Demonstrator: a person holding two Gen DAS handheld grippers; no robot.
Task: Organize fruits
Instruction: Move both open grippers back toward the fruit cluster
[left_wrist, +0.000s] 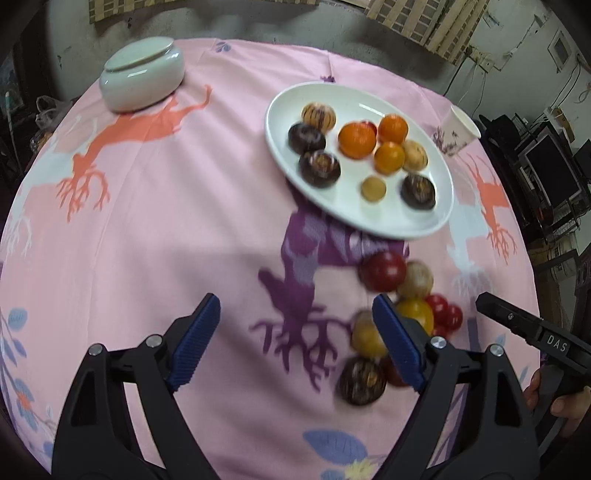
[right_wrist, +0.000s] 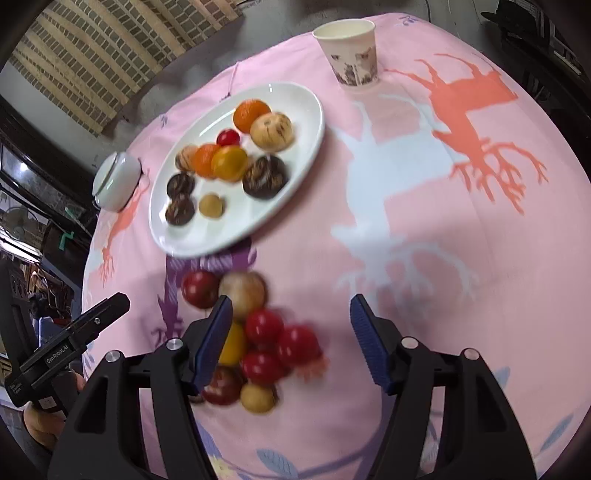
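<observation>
A white plate (left_wrist: 369, 221) (right_wrist: 221, 236) on the pink patterned cloth holds several fruits: oranges (left_wrist: 357, 139), dark purple ones (left_wrist: 319, 168) and tan ones. In front of the plate a loose pile of fruits (left_wrist: 384, 271) (right_wrist: 264, 326) lies on the cloth: red, yellow, tan and dark ones. My left gripper (left_wrist: 295, 306) hovers open just left of the pile, with only cloth between its blue pads. My right gripper (right_wrist: 291, 306) hangs open above the pile's right side, its left pad (right_wrist: 214, 339) over the yellow fruit. Neither grips anything.
A pale lidded ceramic bowl (left_wrist: 142, 79) (right_wrist: 116, 181) stands at the far left. A paper cup (left_wrist: 460, 129) (right_wrist: 351, 51) stands at the far right near the table edge. A hand (left_wrist: 569, 406) holds the right tool's black handle. Furniture and cables surround the table.
</observation>
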